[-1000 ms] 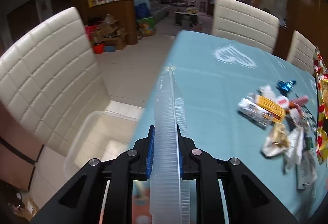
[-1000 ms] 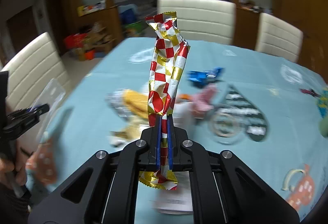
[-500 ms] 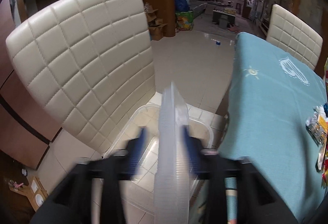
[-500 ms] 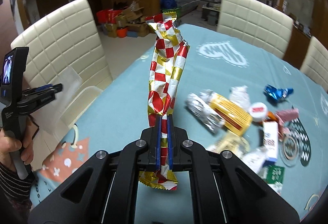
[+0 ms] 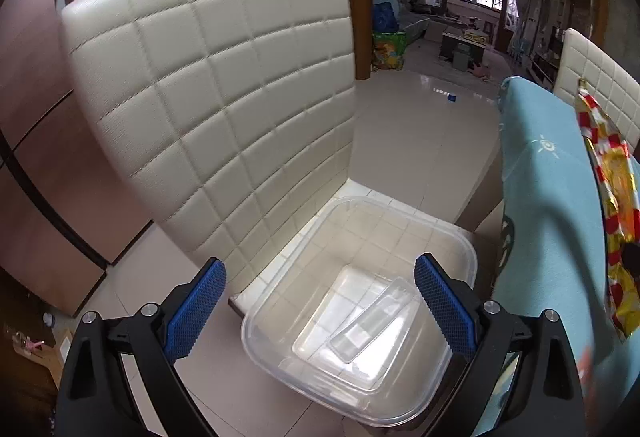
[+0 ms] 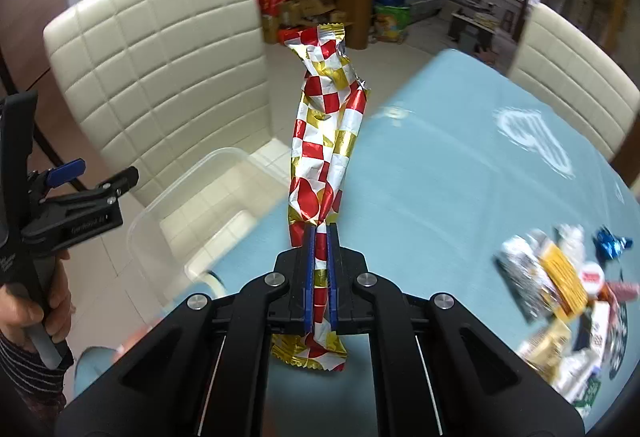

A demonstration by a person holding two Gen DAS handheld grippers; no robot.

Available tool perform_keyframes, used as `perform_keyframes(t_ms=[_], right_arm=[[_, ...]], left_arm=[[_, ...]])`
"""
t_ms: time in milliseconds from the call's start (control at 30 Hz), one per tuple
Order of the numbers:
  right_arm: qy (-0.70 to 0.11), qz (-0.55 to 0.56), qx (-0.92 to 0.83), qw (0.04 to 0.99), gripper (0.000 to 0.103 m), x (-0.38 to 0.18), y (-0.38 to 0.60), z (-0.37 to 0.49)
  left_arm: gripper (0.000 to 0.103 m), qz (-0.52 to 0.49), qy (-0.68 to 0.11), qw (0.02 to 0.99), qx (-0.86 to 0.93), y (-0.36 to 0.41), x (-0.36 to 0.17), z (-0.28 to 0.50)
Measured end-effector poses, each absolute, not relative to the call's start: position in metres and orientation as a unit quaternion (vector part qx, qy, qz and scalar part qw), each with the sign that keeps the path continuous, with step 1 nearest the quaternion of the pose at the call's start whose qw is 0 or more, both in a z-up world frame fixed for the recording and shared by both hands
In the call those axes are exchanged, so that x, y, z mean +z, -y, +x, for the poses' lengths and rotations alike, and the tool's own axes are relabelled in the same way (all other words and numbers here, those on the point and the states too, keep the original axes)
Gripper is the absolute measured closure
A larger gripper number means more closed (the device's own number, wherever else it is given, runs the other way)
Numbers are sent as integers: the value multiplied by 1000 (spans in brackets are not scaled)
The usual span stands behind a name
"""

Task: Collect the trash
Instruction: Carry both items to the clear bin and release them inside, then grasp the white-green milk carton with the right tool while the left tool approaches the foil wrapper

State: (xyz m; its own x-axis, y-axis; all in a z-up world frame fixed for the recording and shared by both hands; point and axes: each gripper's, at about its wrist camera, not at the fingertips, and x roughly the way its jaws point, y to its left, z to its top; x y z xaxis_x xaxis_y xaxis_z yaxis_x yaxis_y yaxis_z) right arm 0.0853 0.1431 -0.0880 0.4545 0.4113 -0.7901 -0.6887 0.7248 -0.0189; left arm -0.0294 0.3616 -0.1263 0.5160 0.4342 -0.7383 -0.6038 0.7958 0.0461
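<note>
My left gripper is open and empty above a clear plastic bin that stands on a white chair seat. A clear plastic tray lies inside the bin. My right gripper is shut on a red, white and gold checkered wrapper, held upright over the table's left edge; the wrapper also shows at the right of the left wrist view. The bin and the left gripper show in the right wrist view. A pile of wrappers lies on the blue tablecloth.
The white quilted chair back rises behind the bin. The table with the blue cloth lies right of the bin. Another white chair stands at the table's far side. Tiled floor lies beyond.
My left gripper swung from the table to over the bin, opened and let go of the clear tray, which now lies in the bin. My right gripper carried the wrapper left toward the bin.
</note>
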Motion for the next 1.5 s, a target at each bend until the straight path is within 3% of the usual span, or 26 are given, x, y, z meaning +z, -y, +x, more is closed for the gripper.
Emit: perform_keyframes(t_ms=[267,333,367,433,467,600,1000,1500], right_arm=[[-365,-226,339,837,93,-85,-195,70],[-365,-221,336,840,85,-83,-199,71],[-368,-216,334,840,78,-82,-198,73],[-358,-210,325,850,8,-78,-196,72],[-338,-207,319,861,6,-75,-193,71],[-312,-216,317,869,10,-67,-191,63],[-323,-176,280,887,4,-53,-124,59],[-381,-108,71,915,4,-84,107,55]], left_arm=[[10,-120,-380,859,322,-384,-129,-54],[10,-117,-380,859,324,-385,-130,-56],[10,-116,-379,859,325,-386,-130,-57],[10,-117,-378,859,324,-387,-131,-58],[10,-118,-378,859,324,-387,-131,-57],[10,-116,-379,860,323,-386,-132,-59],[10,-93,-373,871,306,-345,-106,-55],[10,-4,-413,905,100,-143,-96,27]])
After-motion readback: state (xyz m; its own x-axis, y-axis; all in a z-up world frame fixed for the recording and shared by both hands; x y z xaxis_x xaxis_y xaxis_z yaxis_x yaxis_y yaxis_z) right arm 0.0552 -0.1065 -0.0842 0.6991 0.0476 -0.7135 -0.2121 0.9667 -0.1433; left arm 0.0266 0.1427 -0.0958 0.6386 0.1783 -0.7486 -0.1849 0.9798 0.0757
